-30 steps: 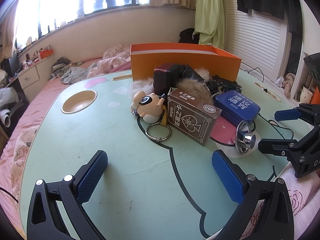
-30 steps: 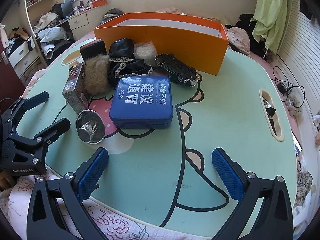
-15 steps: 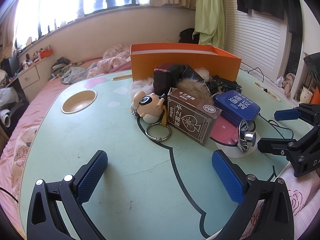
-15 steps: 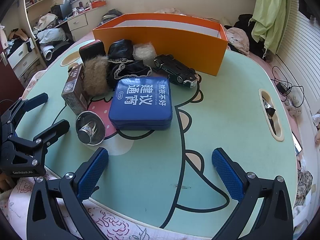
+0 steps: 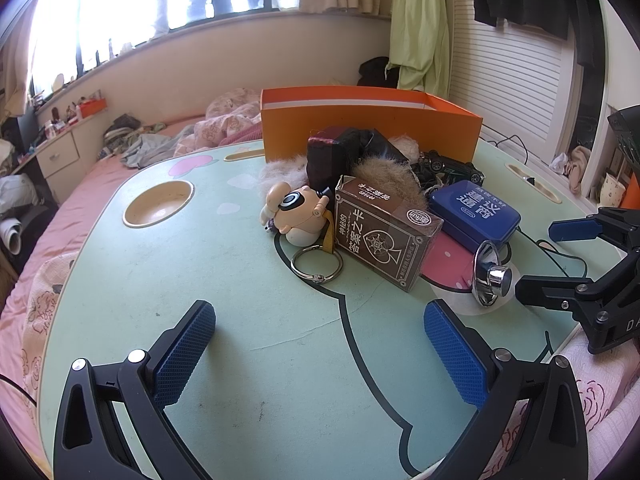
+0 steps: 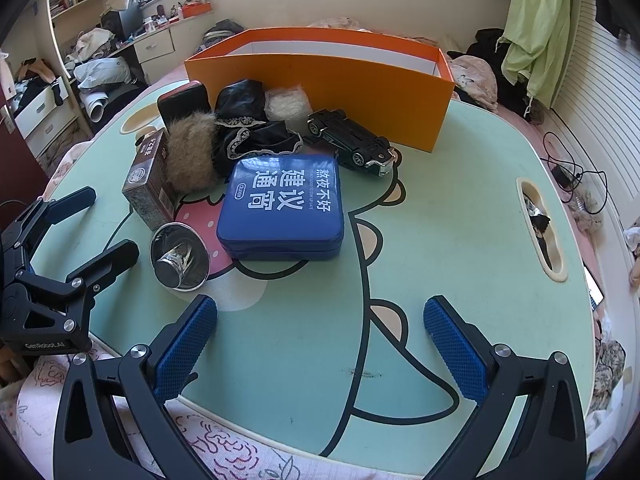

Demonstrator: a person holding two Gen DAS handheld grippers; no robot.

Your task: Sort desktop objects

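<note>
Bedroom setting: a pale green table (image 6: 460,216) printed with a cartoon outline stands over pink bedding, below a sunlit window. Landmark for all positions is the orange box (image 6: 320,76), open-topped, at the far side of the table.

In front of the orange box, close against its wall: a dark case (image 6: 182,100), black lace-trimmed fabric (image 6: 248,120), a white netted bundle (image 6: 286,106) and a black toy car (image 6: 352,142). Nearer the camera than these: a brown fur puff (image 6: 190,156) leaning on a brown card box (image 5: 384,236), and a blue tin (image 6: 282,208) lying flat. A chrome funnel-shaped piece (image 6: 180,258) lies on its side just beside the tin and the card box. A figurine keychain (image 5: 298,214) with a metal ring (image 5: 317,266) rests left of the card box.

Left gripper (image 5: 320,356): jaws spread wide, blue pads clear of every object, nothing held, poised over bare table short of the ring and the card box.

Right gripper (image 6: 320,344): jaws likewise spread wide, nothing held, over the near table edge short of the blue tin. Its left pad (image 6: 184,344) is near the chrome piece; contact is not evident.
</note>
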